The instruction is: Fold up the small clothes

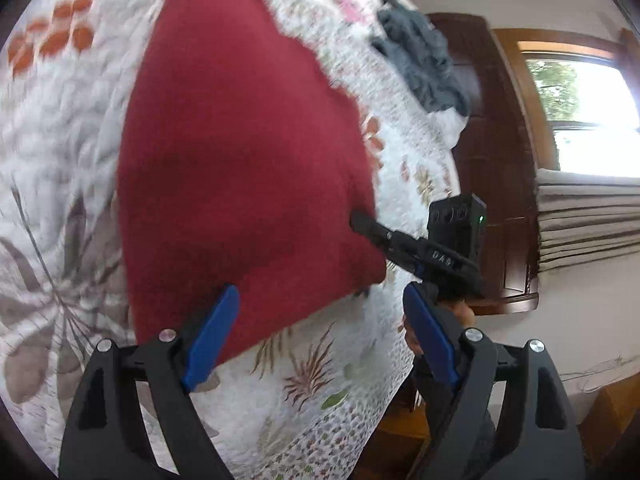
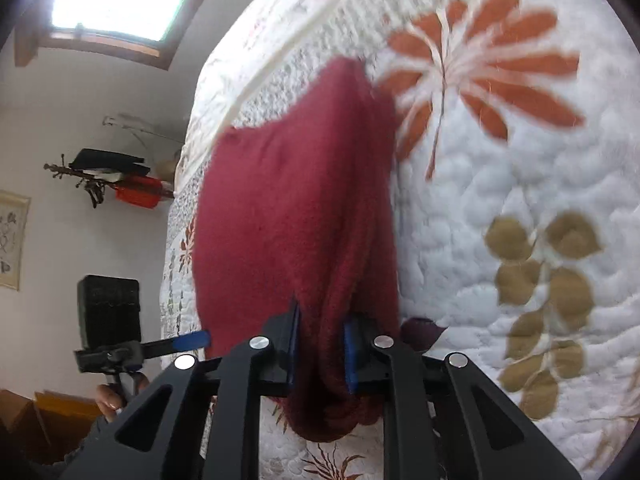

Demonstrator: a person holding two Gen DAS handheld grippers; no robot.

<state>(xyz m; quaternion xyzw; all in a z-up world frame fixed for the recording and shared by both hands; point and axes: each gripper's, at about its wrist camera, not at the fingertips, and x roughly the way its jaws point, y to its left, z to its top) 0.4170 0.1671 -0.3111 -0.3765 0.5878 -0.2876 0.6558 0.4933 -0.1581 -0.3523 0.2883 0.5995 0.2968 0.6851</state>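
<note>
Nearest to us, our left gripper (image 1: 320, 332) hung slack above the quilt, its blue-padded fingers (image 1: 212, 340) spread wide with nothing between them. One pad hovered over the near edge of the red cloth (image 1: 248, 152); the other stood out past the corner of the bed (image 1: 320, 420), over the wooden floor.

Our right gripper (image 2: 320, 348) was clenched on a bunched fold of the same red cloth, which bulged out below and between its blue pads. In the left wrist view that gripper (image 1: 362, 222) reached in from the bed's side edge, its black tip buried in the cloth's border. A hand (image 1: 464, 312) showed under it, gripping the handle.

The red cloth lay across the middle of the bed, spread broad on the floral quilt (image 2: 500, 184), with the pinched end lifted toward the side edge. Both views were blurred, so we could not tell what garment it was.

Farther up the bed, near its far side edge, a crumpled grey garment (image 1: 420, 64) lay on the quilt, well apart from the red cloth. Beyond it stood a dark wooden cabinet (image 1: 492, 160) and a bright window (image 1: 580, 108) above a striped folded blind (image 1: 588, 220).
</note>
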